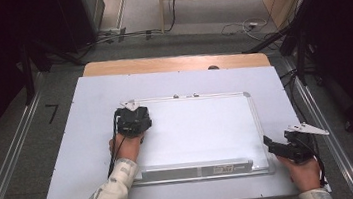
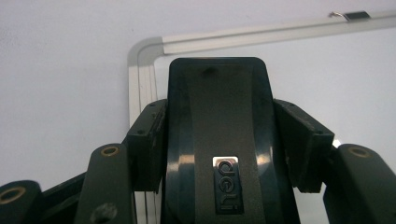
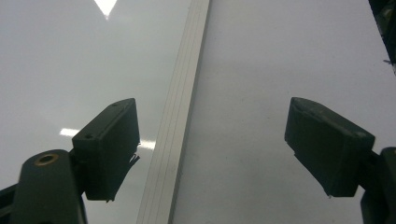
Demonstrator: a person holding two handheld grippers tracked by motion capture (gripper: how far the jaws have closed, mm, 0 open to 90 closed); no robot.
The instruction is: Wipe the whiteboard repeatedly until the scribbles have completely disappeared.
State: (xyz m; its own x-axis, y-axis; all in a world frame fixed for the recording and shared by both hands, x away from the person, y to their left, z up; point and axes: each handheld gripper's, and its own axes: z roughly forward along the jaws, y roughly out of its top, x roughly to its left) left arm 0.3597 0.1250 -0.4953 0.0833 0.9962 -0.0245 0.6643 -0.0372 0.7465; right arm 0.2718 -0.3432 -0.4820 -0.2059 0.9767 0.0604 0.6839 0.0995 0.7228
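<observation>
Whiteboard eraser (image 2: 219, 140) — black, with a small "deli" badge on its back — sat clamped between the jaws of your left tool (image 1: 133, 120), its pads pressing on both long sides. You held it at the far left corner of the whiteboard (image 1: 203, 126), where the left gripper view showed the rounded aluminium corner of the frame (image 2: 140, 51) just beyond the eraser's nose and a small metal hanger clip (image 2: 357, 15) farther along the top rail. Whether the eraser's face touched the board, you could not tell from these views. The whiteboard lay flat on a white sheet (image 1: 70, 157) that covered most of the wooden tabletop (image 1: 175, 62), its pen tray (image 1: 192, 170) along the edge nearest you. Your right tool (image 1: 270, 144) rested off the board's right edge, near its lower corner — its jaws stood wide apart with nothing between them. In the right gripper view the board's side rail (image 3: 180, 116) ran up between those two pads, board surface on one side and white sheet on the other.
</observation>
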